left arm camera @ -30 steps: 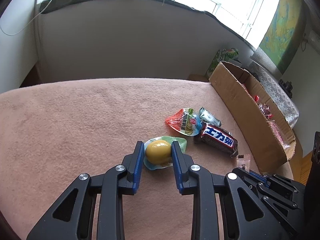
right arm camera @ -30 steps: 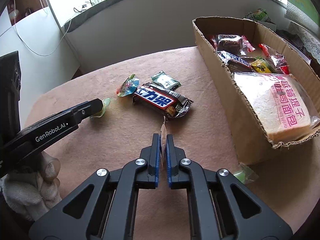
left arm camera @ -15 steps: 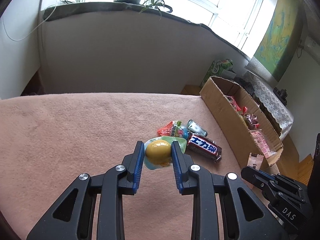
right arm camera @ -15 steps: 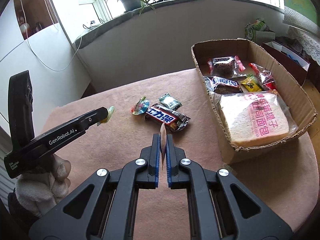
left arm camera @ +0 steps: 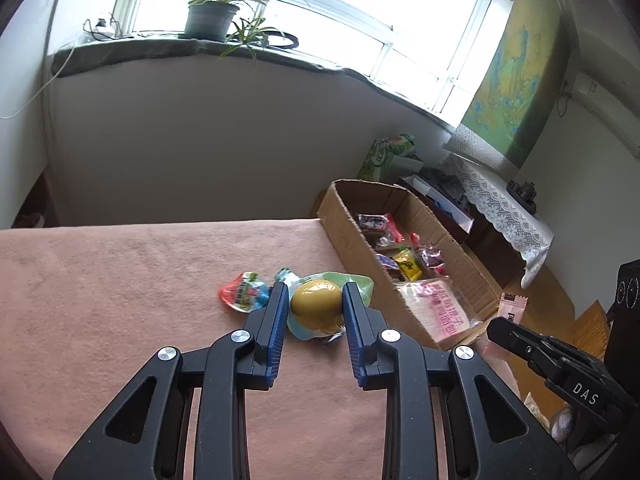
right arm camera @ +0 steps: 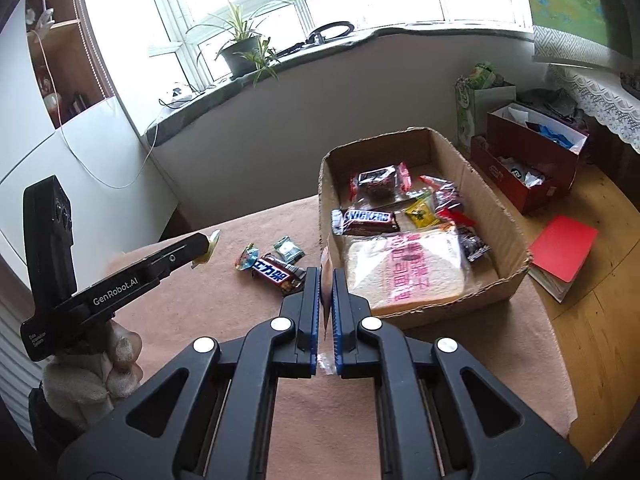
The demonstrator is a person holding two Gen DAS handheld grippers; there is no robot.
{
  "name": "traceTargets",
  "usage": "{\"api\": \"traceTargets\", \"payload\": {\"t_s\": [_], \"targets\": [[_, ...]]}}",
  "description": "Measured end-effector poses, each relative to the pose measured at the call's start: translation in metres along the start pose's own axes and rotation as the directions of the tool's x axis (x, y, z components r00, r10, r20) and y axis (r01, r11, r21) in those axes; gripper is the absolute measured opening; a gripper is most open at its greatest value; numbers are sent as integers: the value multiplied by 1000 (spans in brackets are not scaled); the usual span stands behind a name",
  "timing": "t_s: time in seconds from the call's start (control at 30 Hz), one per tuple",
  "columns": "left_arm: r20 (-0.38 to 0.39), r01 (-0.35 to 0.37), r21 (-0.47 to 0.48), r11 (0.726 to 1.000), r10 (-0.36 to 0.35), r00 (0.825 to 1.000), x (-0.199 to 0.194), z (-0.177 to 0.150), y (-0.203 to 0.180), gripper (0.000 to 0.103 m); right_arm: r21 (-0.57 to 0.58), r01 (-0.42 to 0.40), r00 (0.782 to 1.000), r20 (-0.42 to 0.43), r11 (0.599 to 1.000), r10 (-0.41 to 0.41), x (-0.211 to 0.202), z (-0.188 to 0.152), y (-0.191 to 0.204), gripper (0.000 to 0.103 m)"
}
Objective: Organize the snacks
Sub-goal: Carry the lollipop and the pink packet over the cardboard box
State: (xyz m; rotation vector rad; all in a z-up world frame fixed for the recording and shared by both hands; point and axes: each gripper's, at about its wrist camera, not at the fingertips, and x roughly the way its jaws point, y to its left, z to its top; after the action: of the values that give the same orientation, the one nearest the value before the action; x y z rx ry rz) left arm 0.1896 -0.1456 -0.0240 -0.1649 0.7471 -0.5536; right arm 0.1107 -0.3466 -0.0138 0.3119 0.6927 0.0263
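Observation:
My left gripper point(left arm camera: 315, 299) is shut on a yellow jelly cup point(left arm camera: 316, 305) with a green rim and holds it high above the pink table. It also shows at the left of the right wrist view point(right arm camera: 208, 246). My right gripper point(right arm camera: 326, 276) is shut on a thin pale pink sachet point(right arm camera: 325, 264), seen edge-on; the sachet also shows in the left wrist view point(left arm camera: 508, 312). The cardboard box point(right arm camera: 508, 220) at the right holds a bread pack point(right arm camera: 404, 272), a Snickers bar point(right arm camera: 366, 218) and several small snacks.
On the pink tablecloth point(right arm camera: 224, 300) lie a Snickers bar with a blue label point(right arm camera: 276, 272), a round red-blue packet point(right arm camera: 246, 260) and a small green-white packet point(right arm camera: 288, 249). A red notebook point(right arm camera: 564, 248) and red boxes point(right arm camera: 532, 160) sit beyond the table on the right.
Both grippers have risen well above the table with their snacks still held. The box and loose snacks now look smaller and lower in both views.

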Motion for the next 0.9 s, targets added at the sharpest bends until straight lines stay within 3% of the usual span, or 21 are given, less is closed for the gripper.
{"api": "traceTargets", "payload": {"t_s": [0.37, 0.9], "targets": [[-30, 60, 54, 997, -58, 998, 27, 7, -57, 26, -5, 53, 998, 40, 999, -53, -16, 27, -53, 6], [-93, 43, 130, 991, -31, 995, 90, 32, -98, 26, -13, 51, 999, -9, 999, -51, 32, 49, -93, 6]]}}
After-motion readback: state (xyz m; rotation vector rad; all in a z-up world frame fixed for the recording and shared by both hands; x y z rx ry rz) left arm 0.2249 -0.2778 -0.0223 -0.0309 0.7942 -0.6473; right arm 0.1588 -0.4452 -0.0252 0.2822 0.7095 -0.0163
